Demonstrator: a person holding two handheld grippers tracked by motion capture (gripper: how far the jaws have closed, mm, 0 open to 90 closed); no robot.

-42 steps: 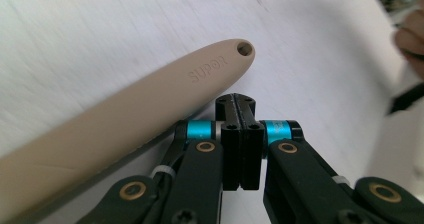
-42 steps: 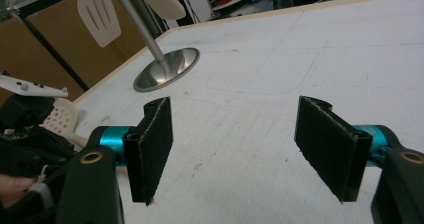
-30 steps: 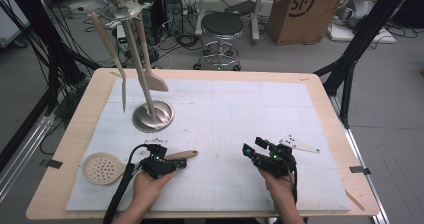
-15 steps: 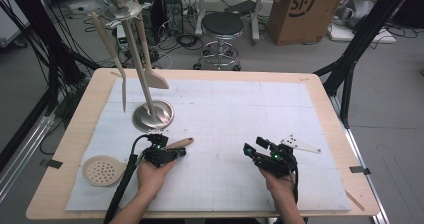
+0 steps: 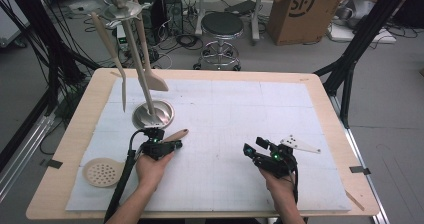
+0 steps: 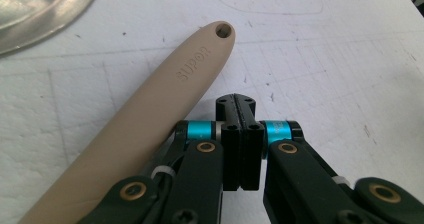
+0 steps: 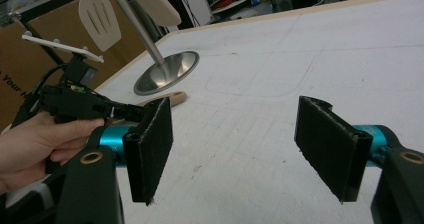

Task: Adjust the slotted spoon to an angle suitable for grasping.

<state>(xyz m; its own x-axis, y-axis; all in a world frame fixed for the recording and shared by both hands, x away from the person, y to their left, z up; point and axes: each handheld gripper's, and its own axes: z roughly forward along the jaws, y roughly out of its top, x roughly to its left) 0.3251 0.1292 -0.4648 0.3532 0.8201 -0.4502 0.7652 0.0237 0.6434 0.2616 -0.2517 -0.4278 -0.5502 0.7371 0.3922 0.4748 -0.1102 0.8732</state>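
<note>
Left gripper clenched, jaws pressed flat together with nothing between them. Seen at 7 o'clock on the white mat, in the person's left hand, jaws pointing toward 3 o'clock. Beige handle lying on the mat just beside those jaws, on their 12 o'clock side in the high view, not gripped. In the left gripper view, lying along the left flank of the shut gripper, handle slanting up toward 1 o'clock, hole end past the jaw tips and well free. Contact with the jaw's side: cannot tell. Handle's hole end near the steel base of the rack, at the base's 5 o'clock, apart from it. Perforated disc on the mat at 8 o'clock from the left gripper; link to the handle hidden under the hand.

Right gripper at 5 o'clock on the mat, released, pads wide apart, bare mat between them in its own view. Pointing toward 9 o'clock, at the left gripper, well apart from it.

Spatula hanging from the rack above the base.
</note>
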